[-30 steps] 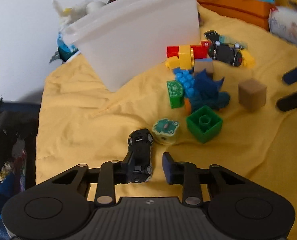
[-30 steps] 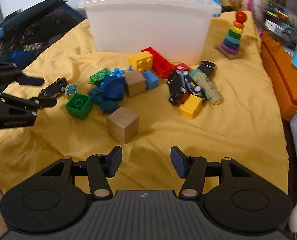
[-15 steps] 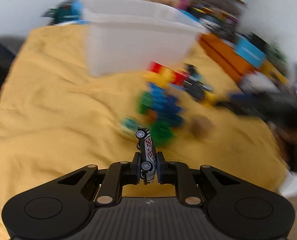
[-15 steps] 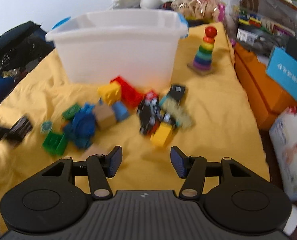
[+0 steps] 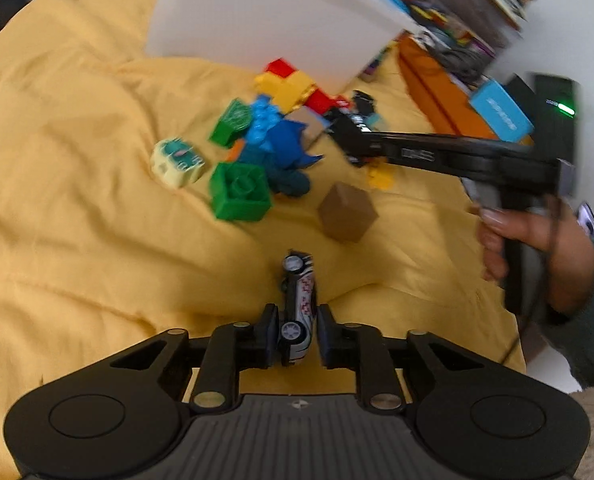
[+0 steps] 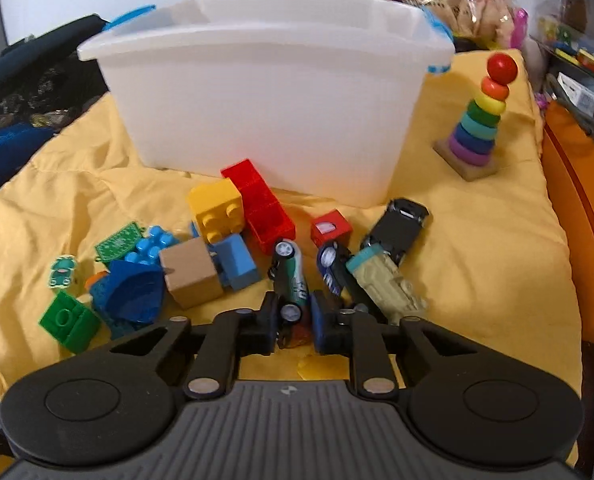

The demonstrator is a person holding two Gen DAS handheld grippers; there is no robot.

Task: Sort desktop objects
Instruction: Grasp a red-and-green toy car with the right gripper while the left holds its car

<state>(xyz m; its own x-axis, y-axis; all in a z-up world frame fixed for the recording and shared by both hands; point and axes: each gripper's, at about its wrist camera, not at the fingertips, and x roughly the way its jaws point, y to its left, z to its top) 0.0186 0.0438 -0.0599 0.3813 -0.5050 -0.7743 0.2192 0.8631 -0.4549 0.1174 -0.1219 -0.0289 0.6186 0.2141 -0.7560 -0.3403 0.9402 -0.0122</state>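
Holding toy cars on edge in both grippers, left [image 5: 297, 330] pinching a white car [image 5: 299, 304] aloft, well short of the bin [image 6: 265, 92], right [image 6: 291, 320] clamped on a dark car [image 6: 291, 280] just before it, long axes bin-ward, right nearer.

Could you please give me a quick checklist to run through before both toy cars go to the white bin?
1. Left gripper shut on its toy car: ok, the car stands on edge between the fingers.
2. Right gripper shut on the dark car: ok, though the neighbouring blue car lies very close.
3. White bin open-topped: ok, no lid on it.
4. Room inside the bin: cannot tell, the interior is hidden.
5. Right gripper's path to the bin: not ok, the red block and yellow brick lie ahead.
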